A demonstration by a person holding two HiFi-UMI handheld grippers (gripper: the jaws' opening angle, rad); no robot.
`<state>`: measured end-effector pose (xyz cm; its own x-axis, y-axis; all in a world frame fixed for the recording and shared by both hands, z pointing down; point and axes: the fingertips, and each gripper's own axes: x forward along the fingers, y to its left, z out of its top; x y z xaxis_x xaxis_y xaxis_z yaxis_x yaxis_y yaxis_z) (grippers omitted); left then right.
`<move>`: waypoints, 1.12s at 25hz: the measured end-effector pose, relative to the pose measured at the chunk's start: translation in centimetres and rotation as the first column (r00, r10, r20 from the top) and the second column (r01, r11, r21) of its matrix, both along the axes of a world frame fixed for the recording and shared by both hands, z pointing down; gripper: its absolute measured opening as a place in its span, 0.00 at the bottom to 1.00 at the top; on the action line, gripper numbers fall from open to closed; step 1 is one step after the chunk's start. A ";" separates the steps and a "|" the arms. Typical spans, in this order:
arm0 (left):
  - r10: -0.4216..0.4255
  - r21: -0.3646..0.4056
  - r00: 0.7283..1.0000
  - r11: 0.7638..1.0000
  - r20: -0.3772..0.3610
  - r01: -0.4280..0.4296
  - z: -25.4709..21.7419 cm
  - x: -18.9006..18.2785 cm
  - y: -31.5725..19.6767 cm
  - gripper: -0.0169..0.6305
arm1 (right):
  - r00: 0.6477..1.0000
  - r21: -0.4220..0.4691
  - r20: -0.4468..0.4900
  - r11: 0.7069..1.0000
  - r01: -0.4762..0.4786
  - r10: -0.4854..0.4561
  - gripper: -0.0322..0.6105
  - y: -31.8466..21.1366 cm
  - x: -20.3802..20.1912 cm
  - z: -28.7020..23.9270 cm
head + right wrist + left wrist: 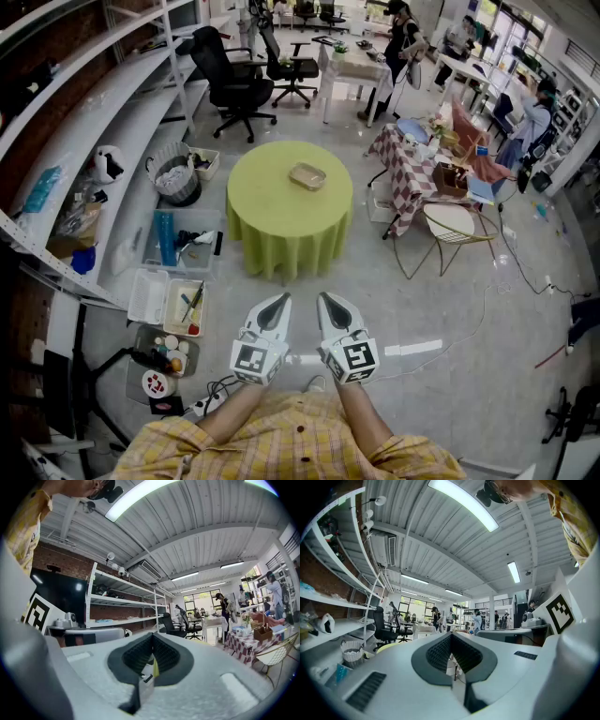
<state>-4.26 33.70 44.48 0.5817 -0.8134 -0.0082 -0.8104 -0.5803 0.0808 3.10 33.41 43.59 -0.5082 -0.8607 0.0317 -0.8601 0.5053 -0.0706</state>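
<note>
my left claw (277, 305) jaws together, empty | right claw (328, 305) same | both well short of green table (272, 211), near side | dish (307, 176) at table's middle | I'd keep claws level, part jaws before any reach

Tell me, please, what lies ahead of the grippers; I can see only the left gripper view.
Observer: In the head view, a shallow tray sits near the middle of a round table with a yellow-green cloth, well ahead of the left gripper.
Operator: Thank you. Is the right gripper holding anything?
Observer: No. The right gripper view shows the right gripper with its jaws together and nothing between them.
Operator: And what is on the floor nearby?
Observer: A clear box with tools in it lies open on the floor, to the left of the left gripper.
</note>
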 end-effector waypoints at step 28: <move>-0.049 -0.037 0.999 0.998 0.007 0.049 1.7 7.1 0.6 0.03 | 0.995 0.020 0.004 0.995 0.095 -0.095 0.05 0.8 6.0 0.4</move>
